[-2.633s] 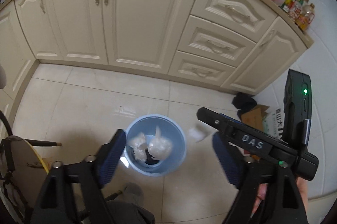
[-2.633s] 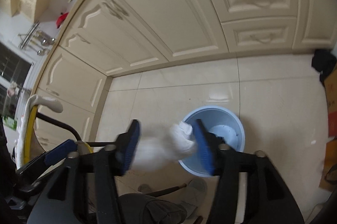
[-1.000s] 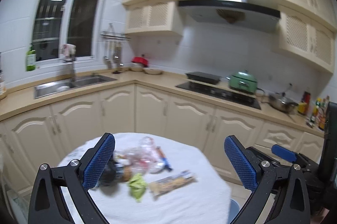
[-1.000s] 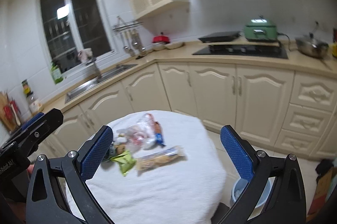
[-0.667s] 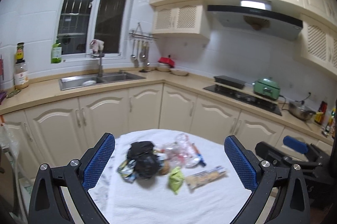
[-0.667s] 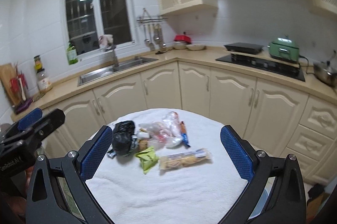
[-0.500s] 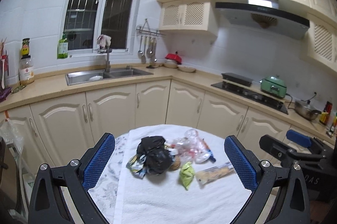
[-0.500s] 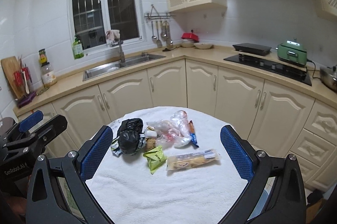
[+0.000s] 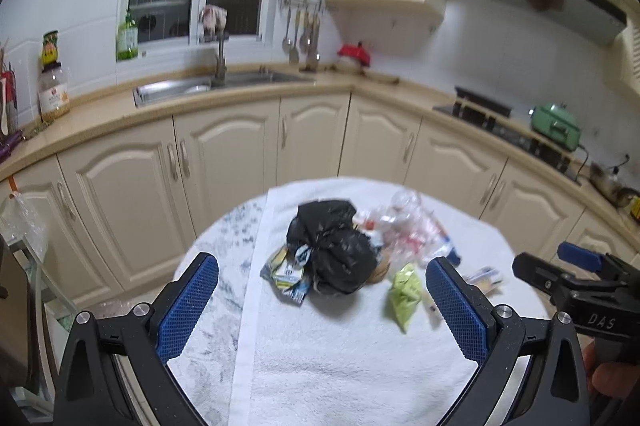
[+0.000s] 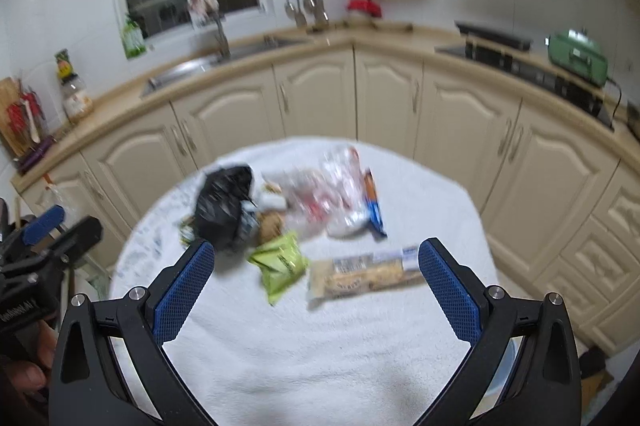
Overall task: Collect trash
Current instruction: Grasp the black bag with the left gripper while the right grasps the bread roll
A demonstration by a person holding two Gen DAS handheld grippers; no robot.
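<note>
1. Both tools have swung up from the floor, where they faced a blue bin a few seconds ago, and now face a round tabletop point(image 9: 340, 366) covered with a white towel; since half a second ago they have come closer to the trash on it.
2. Left tool point(image 9: 320, 306) hangs above the near edge of the tabletop, its blue-padded fingers point(image 9: 188, 302) spread wide with nothing between them.
3. Right tool point(image 10: 316, 290) is likewise wide apart and empty, hovering over the near part of the tabletop.
4. Trash lies in a loose heap around the tabletop's centre, ahead of both tools.
5. A crumpled black plastic bag point(image 9: 332, 246) sits at about 10 o'clock of the heap in the right wrist view, touching small printed wrappers point(image 9: 286, 272) at its left.
6. A clear crumpled plastic bag with red marks point(image 10: 324, 194) lies at 12 o'clock, with a narrow blue and orange packet point(image 10: 374, 204) just beside it at 2 o'clock.
7. A lime-green snack packet point(image 10: 280, 262) lies at 6 o'clock of the heap, nearest the right tool's left finger.
8. A long clear biscuit wrapper point(image 10: 364, 276) lies at 4 o'clock, just beside the green packet, its far end close to the right tool's right finger point(image 10: 448, 294).
9. Cream kitchen cabinets point(image 9: 224, 162) curve behind the tabletop.
</note>
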